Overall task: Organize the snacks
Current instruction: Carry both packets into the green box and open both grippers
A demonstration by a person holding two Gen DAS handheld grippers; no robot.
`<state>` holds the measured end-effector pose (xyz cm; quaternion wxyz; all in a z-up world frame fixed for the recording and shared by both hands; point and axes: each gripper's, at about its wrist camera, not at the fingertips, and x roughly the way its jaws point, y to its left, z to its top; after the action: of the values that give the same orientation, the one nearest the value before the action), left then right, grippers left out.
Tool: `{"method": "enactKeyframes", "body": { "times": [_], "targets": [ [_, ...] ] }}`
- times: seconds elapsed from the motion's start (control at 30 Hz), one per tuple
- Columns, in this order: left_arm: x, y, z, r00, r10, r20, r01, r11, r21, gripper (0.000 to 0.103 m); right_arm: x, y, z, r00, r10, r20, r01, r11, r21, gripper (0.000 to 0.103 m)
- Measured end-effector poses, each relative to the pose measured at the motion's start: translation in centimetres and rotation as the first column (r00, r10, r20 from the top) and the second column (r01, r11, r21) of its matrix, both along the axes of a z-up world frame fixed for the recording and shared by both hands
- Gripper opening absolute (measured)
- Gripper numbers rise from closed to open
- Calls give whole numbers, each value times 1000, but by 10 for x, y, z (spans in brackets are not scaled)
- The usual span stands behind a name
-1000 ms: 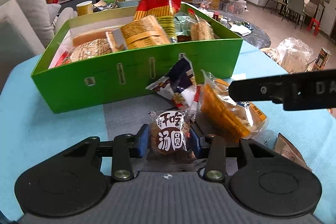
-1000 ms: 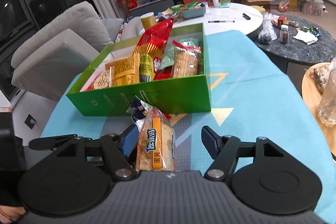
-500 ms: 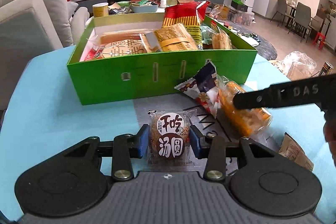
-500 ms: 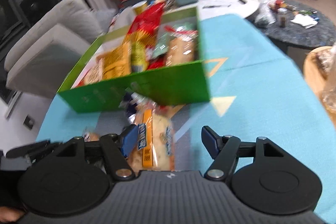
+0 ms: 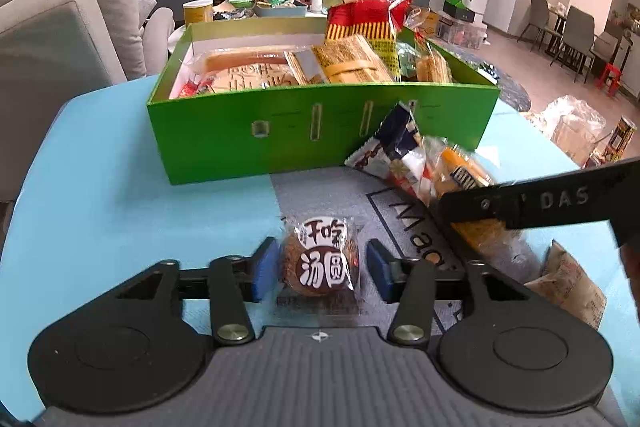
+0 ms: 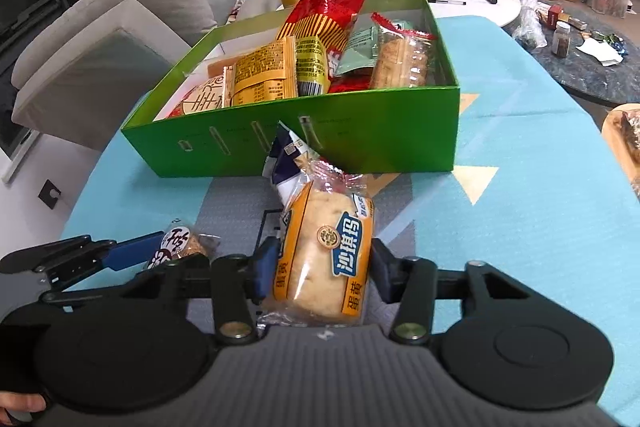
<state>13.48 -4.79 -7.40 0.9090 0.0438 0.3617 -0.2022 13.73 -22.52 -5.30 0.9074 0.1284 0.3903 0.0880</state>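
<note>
A round brown snack packet (image 5: 320, 259) lies on the grey mat between the blue pads of my left gripper (image 5: 320, 267). Its jaws are opening, and a gap shows on the right side. In the right wrist view a yellow cake packet (image 6: 324, 251) fills the space between the pads of my right gripper (image 6: 324, 263), which stands open around it. A dark blue and white packet (image 6: 288, 163) leans on the green box (image 6: 360, 131), which is full of snacks. The right gripper's black finger (image 5: 540, 199) crosses the left wrist view over the yellow cake packet (image 5: 464, 171).
A brown paper packet (image 5: 568, 283) lies at the mat's right. A grey sofa (image 5: 60, 39) stands left of the blue table (image 5: 100, 207). Behind the box is a cluttered white round table (image 6: 472, 3); a dark stone table (image 6: 592, 71) and a wooden tray (image 6: 624, 143) are at the right.
The left jaws were shut on the round snack and have now spread off it. The right gripper has slid forward, so the yellow packet now sits between both pads.
</note>
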Motion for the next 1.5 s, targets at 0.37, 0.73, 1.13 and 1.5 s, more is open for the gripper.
{"method": "enactKeyframes", "body": {
  "times": [0.37,0.73,1.13,1.5],
  "targets": [
    [-5,6,10,999,19,41,-19,1000,-9,36,-17,4,24,995,-1,98,3,1000,-20,72],
    [-12,25,69,985,54,167,-47,998,-48,36,-18,14,69,974,20,226,-19,1000,-9,72],
    [38,22,118,972,59,226,-48,997,-53,36,27,23,109,955,-5,295,-10,999,50,72],
    [100,17,111,974,74,212,-71,997,-23,37,80,31,105,968,-9,251,-6,998,57,72]
  ]
}}
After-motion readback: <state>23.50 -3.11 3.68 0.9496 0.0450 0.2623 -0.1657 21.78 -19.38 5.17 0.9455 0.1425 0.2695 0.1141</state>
